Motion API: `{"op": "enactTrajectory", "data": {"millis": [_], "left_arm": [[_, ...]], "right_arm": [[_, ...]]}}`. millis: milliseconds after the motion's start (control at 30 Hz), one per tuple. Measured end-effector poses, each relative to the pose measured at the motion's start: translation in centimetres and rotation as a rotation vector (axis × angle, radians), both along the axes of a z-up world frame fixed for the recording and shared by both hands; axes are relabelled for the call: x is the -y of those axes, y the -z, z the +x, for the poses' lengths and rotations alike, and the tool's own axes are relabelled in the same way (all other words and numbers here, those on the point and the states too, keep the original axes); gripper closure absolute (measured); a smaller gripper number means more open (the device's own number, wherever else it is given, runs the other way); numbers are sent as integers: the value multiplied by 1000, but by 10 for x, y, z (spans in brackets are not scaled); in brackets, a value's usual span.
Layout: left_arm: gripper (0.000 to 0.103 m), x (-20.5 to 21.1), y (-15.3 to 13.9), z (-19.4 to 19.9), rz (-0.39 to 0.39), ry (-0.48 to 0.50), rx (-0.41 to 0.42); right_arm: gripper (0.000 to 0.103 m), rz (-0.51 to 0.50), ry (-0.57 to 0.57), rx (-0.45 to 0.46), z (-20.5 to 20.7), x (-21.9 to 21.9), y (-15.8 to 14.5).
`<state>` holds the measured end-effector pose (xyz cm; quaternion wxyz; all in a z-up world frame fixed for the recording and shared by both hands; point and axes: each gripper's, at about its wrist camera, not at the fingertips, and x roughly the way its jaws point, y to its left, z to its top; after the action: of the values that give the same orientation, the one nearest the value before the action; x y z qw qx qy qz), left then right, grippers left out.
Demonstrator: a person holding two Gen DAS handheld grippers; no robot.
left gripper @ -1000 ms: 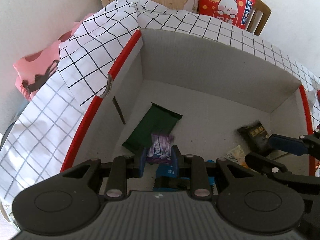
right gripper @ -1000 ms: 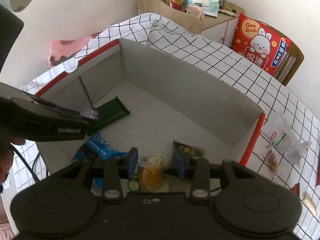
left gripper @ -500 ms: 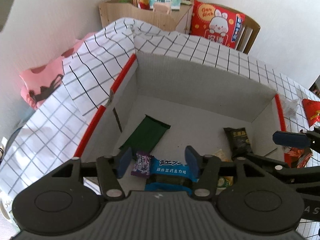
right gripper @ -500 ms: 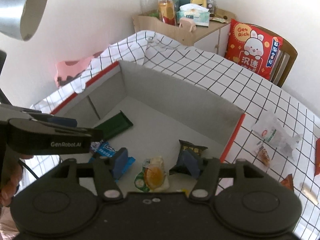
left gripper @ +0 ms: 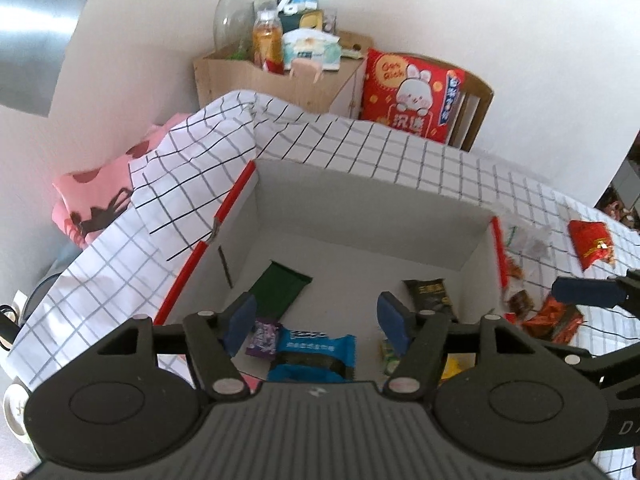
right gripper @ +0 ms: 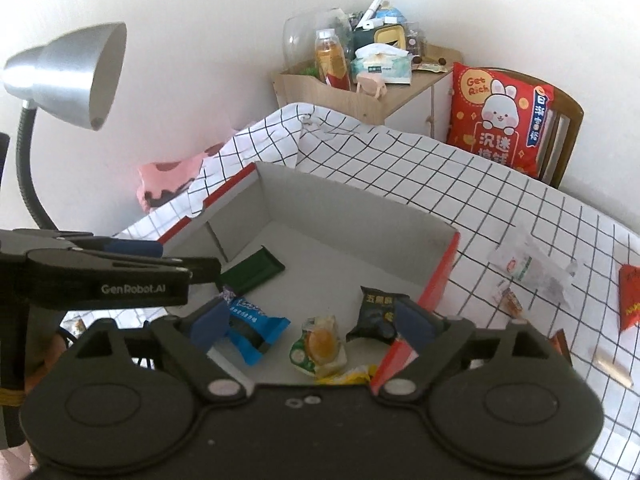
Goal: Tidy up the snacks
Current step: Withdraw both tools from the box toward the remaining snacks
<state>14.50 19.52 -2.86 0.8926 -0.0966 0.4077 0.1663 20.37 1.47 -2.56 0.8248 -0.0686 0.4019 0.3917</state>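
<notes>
An open white cardboard box (left gripper: 372,216) (right gripper: 340,216) with red rims sits on a checked cloth. On its floor lie a green packet (left gripper: 280,292) (right gripper: 252,272), a small purple packet (left gripper: 262,338), a blue packet (left gripper: 316,354) (right gripper: 256,324), a black packet (left gripper: 430,298) (right gripper: 378,312) and an orange-and-green packet (right gripper: 320,344). My left gripper (left gripper: 316,324) (right gripper: 188,258) hovers above the box's near left, jaws opening and empty. Over the near right end my right gripper (right gripper: 312,326) (left gripper: 568,320) is opening too, holding nothing.
Loose snacks lie on the cloth right of the box: clear packets (right gripper: 528,266), a red bag (right gripper: 630,296) (left gripper: 592,240), and small wrappers (left gripper: 548,320). A desk lamp (right gripper: 68,76) hangs at the left. Behind stand a cluttered wooden cabinet (right gripper: 360,96) and a chair with a red cushion (right gripper: 500,116).
Both grippers have opened, risen and drawn back from the box. The left one let go of the purple packet and the right one the orange-and-green packet; both now lie on the box floor.
</notes>
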Motion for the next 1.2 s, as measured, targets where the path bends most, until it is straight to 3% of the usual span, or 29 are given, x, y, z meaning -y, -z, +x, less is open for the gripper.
{"op": "enactTrajectory", "data": {"millis": [67, 233, 600, 733, 933, 1200], "left_arm": [[28, 7, -4, -4, -9, 9, 19], [25, 26, -12, -10, -27, 34, 50], [14, 82, -12, -12, -55, 166, 88], [0, 102, -10, -10, -75, 219, 109], [0, 142, -2, -2, -45, 312, 106], [0, 181, 13, 17, -28, 363, 79]], "right_arm": [[9, 9, 16, -2, -2, 9, -2], [1, 31, 50, -6, -8, 36, -5], [0, 66, 158, -25, -14, 113, -3], [0, 73, 217, -46, -13, 145, 2], [0, 75, 277, -56, -10, 184, 9], [0, 21, 319, 7, 0, 223, 16]]}}
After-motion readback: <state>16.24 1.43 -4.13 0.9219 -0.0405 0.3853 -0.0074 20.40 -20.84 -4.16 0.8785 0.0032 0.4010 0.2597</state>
